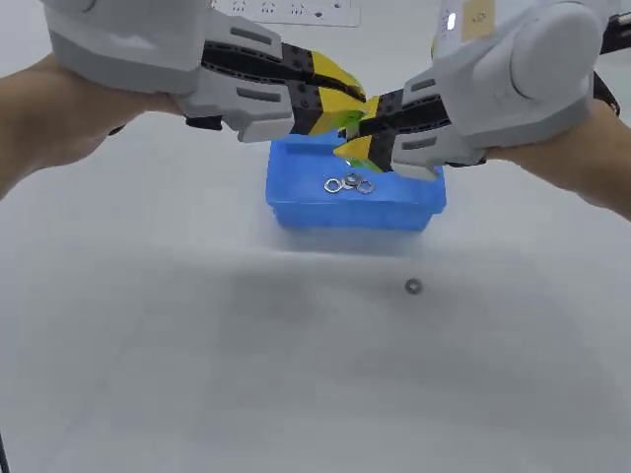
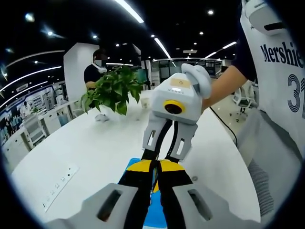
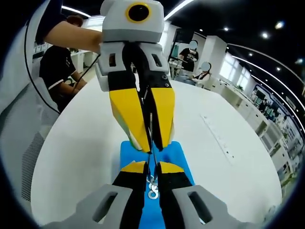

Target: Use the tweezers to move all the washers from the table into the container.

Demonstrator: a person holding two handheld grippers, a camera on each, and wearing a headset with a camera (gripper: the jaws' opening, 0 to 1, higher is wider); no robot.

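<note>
Head view: left tongs point(image 1: 353, 113) and right tongs point(image 1: 353, 131) meet over the blue container point(image 1: 296, 212), which holds three washers point(image 1: 350, 183). The last washer point(image 1: 412, 286) lies on the near table point(image 1: 197, 345).
Left gripper view: own tongs closed.
Right gripper view: both clenched on the tweezers point(image 3: 152, 160). Likely a regrip; keep one hold firm and the tips level.

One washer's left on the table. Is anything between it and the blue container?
Nothing visible does. The washer lies on the bare table in front of the blue container, apart from it; only the container's own near wall has to be cleared.
</note>
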